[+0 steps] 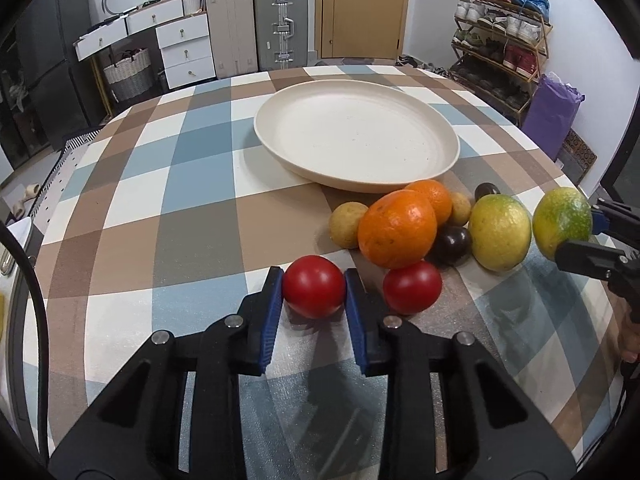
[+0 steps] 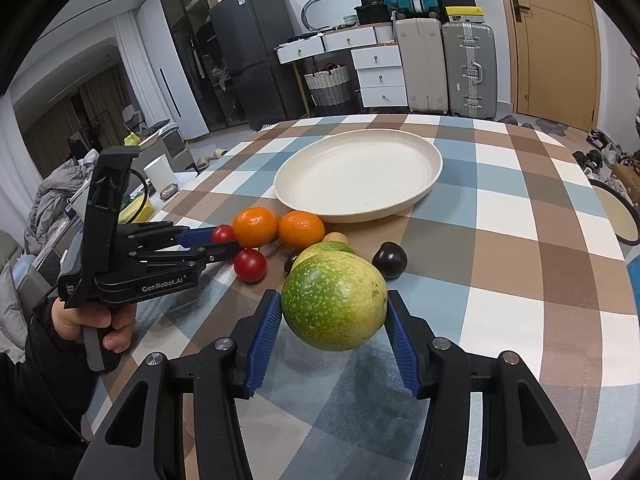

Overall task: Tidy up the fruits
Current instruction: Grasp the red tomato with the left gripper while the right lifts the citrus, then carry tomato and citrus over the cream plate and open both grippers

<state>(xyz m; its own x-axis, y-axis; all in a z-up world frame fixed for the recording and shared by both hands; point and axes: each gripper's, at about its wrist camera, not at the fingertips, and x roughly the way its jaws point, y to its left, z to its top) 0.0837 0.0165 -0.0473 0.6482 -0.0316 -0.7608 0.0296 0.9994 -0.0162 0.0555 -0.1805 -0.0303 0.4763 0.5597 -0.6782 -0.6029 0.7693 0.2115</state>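
1. Room: checked tablecloth (image 1: 192, 208) in blue, brown and white covers the table; behind it suitcases (image 1: 280, 24), white drawers (image 1: 184, 46), a wooden door (image 1: 362, 4) and a shoe rack (image 1: 500, 36) at about 2 o'clock in the left wrist view.
2. Cream plate (image 1: 448, 152) sits at 12 o'clock from your left gripper, nothing on it; in the right wrist view it's at 12 o'clock too (image 2: 434, 168).
3. Your left gripper (image 1: 314, 294) is pinching a red tomato (image 1: 314, 291): both blue pads (image 1: 272, 312) press its sides, low over the cloth. From the right wrist cam you see that gripper (image 2: 224, 240) at 10 o'clock, w/ the tomato (image 2: 223, 233) at its tips.
4. Your right gripper (image 2: 334, 312) is pinching a green-yellow fruit (image 2: 334, 300), held clear above the cloth; pads (image 2: 266, 328) touch both sides. In the left wrist view that fruit (image 1: 562, 222) is at 3 o'clock.
5. Rest of the pile, btw grippers and plate: 2nd tomato (image 1: 412, 287) just beside the held one, touching the big orange (image 1: 397, 229); 2nd orange (image 1: 434, 198) behind it; another yellow-green fruit (image 1: 500, 233); dark plum (image 1: 453, 245) btw that and the big orange; 2nd plum (image 1: 487, 191) nearer the plate; small tan fruit (image 1: 347, 225) at the pile's 9 o'clock side.
6. Your left hand (image 2: 100, 322) wraps the gripper handle.
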